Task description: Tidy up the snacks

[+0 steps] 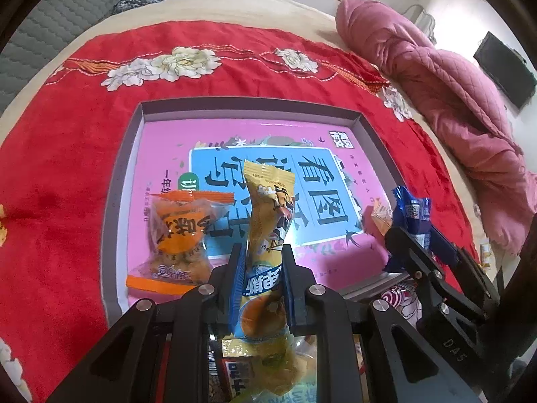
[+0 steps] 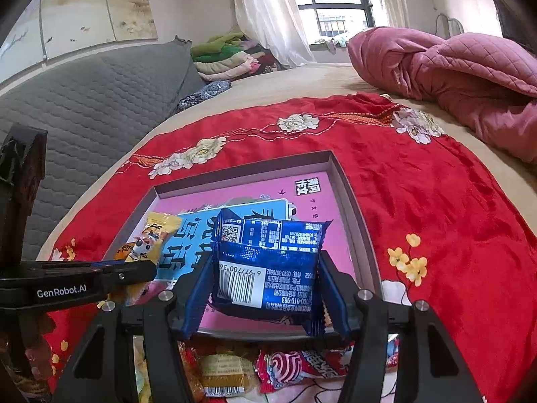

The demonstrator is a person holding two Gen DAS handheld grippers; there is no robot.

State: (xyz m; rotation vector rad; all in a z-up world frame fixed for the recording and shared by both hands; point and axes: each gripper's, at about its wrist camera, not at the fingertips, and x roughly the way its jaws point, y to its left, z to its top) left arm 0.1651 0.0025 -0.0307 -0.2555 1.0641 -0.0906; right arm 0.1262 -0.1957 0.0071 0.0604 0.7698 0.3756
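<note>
A shallow grey box [image 1: 125,181] with a pink and blue printed bottom lies on the red cloth; it also shows in the right wrist view [image 2: 355,221]. My left gripper [image 1: 260,258] is shut on a long yellow snack packet [image 1: 268,201] and holds it upright over the box's near edge. An orange wrapped snack [image 1: 181,231] lies in the box at its near left. My right gripper [image 2: 266,278] is shut on a blue snack packet [image 2: 268,255], held above the box's near edge. It shows at the right of the left wrist view [image 1: 411,215].
Loose snack packets [image 2: 295,362] lie on the red flowered cloth [image 2: 436,208] in front of the box. A pink quilt [image 2: 453,74] is heaped at the far right. A grey padded headboard [image 2: 94,100] stands at the left.
</note>
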